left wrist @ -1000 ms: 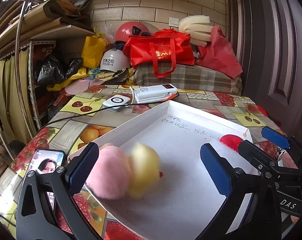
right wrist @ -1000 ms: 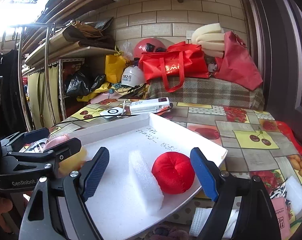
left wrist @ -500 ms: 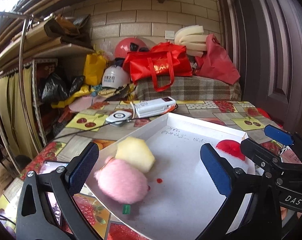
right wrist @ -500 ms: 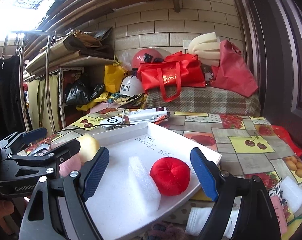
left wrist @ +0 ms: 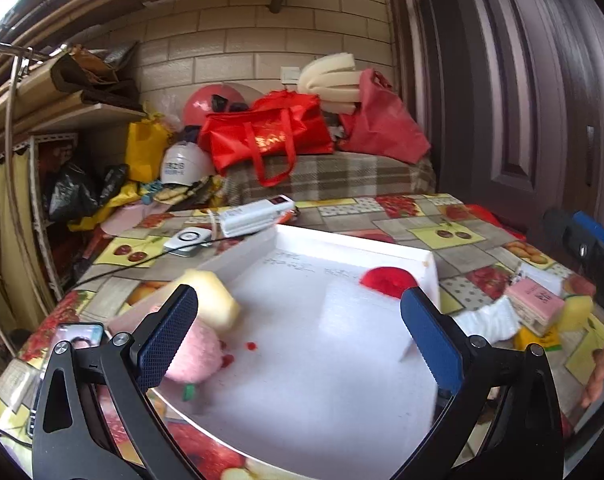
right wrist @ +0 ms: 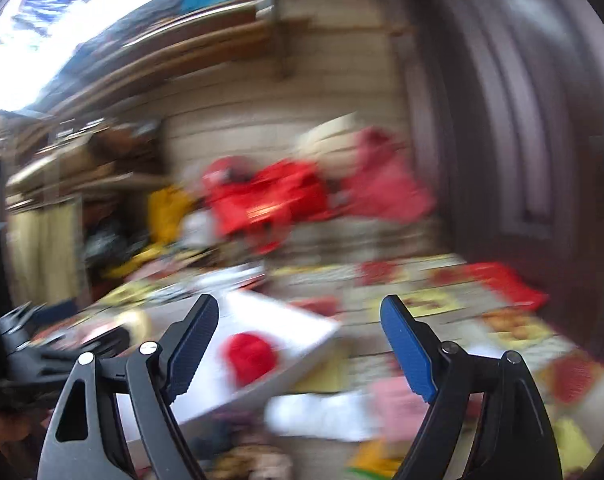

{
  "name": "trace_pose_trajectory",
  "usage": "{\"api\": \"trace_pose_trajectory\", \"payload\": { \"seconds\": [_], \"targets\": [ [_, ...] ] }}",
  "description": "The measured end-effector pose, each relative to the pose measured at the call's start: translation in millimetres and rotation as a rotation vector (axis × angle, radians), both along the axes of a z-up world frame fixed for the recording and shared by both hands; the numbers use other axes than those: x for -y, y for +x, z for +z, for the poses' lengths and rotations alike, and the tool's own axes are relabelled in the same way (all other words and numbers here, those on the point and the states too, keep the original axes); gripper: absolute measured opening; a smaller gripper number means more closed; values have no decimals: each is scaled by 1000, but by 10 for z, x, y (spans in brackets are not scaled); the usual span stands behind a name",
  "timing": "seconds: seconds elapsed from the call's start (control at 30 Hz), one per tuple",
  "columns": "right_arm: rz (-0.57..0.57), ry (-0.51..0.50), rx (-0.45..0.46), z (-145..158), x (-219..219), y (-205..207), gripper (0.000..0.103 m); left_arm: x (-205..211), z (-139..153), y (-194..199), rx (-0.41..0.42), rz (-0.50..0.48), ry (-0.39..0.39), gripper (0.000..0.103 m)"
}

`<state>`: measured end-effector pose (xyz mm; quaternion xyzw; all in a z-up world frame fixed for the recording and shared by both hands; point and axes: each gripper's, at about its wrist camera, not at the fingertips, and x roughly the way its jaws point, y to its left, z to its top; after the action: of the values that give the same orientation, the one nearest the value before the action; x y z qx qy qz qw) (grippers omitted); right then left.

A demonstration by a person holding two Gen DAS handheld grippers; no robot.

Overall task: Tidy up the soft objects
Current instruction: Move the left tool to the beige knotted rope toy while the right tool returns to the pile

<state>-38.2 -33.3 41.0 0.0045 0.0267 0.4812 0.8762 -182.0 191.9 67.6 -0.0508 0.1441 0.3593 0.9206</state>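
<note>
A white foam tray (left wrist: 341, 400) lies on the fruit-print table. In it lie a pink plush ball (left wrist: 196, 354), a yellow sponge (left wrist: 216, 296), a red plush ball (left wrist: 387, 280) and a white foam block (left wrist: 365, 320). My left gripper (left wrist: 298, 332) hovers open over the tray's near part, nothing between its fingers. The right wrist view is blurred; my right gripper (right wrist: 298, 344) stands open to the right of the tray (right wrist: 286, 328), with the red ball (right wrist: 250, 354) seen between its fingers but farther off. A white cloth (right wrist: 321, 416) and a pink item (right wrist: 393, 400) lie on the table below it.
Right of the tray lie a white cloth (left wrist: 485, 320), a pink packet (left wrist: 535, 300) and a yellow sponge (left wrist: 579, 312). A phone (left wrist: 78, 334) lies at the left edge. A white power strip (left wrist: 258, 214) and a cable sit behind the tray. Bags and helmets pile up at the back.
The pink ball and yellow sponge dropped out of my left gripper into the tray. Both grippers swung to the right; the right one now looks past the tray's right corner, blurred.
</note>
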Motion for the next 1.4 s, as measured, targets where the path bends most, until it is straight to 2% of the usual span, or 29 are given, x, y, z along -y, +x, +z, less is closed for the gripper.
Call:
{"api": "trace_pose_trajectory", "payload": {
  "seconds": [0.03,0.1,0.17,0.27,0.4,0.43,0.6,0.67,0.8,0.9,1.0,1.03,1.13,1.17,1.27,1.33,1.4],
  "targets": [
    [-69,19,4,15,80,28,84,21,-5,21,-11,3,-1,103],
    [-125,40,-3,21,224,121,84,54,-4,55,-30,32,9,103],
    [-117,31,-45,13,341,286,84,77,-3,64,-23,23,10,103],
    [-108,-9,-92,-10,437,497,84,98,-25,76,-16,-45,-24,103],
    [-114,-62,-172,-61,635,799,84,225,-58,182,-41,-257,-88,102],
    [-117,-69,-191,-80,690,847,87,279,-59,215,-51,-305,-96,102],
    [-151,-39,-364,-183,909,1185,90,690,-119,425,-163,-636,-171,102],
    [-163,-32,-408,-225,938,1252,90,892,-153,523,-231,-711,-173,102],
    [-159,-44,-442,-264,953,1313,90,1116,-215,757,-326,-765,-169,102],
    [-147,-38,-454,-278,963,1335,90,1129,-308,989,-394,-742,-193,102],
    [-139,-27,-473,-291,978,1381,90,1098,-492,1255,-522,-673,-254,102],
    [-137,-21,-482,-298,992,1393,90,1108,-540,1289,-543,-678,-295,102],
    [-132,-5,-505,-314,1029,1427,90,1281,-515,1195,-493,-829,-392,102],
    [-130,1,-515,-323,1039,1440,90,1351,-500,1148,-482,-855,-391,102],
    [-120,8,-554,-360,1054,1497,90,1433,-369,963,-429,-826,-320,102],
    [-117,19,-574,-375,1073,1520,90,1366,-305,871,-389,-759,-278,102],
    [-115,28,-587,-386,1091,1534,90,1294,-328,892,-412,-696,-263,102]
  ]
}}
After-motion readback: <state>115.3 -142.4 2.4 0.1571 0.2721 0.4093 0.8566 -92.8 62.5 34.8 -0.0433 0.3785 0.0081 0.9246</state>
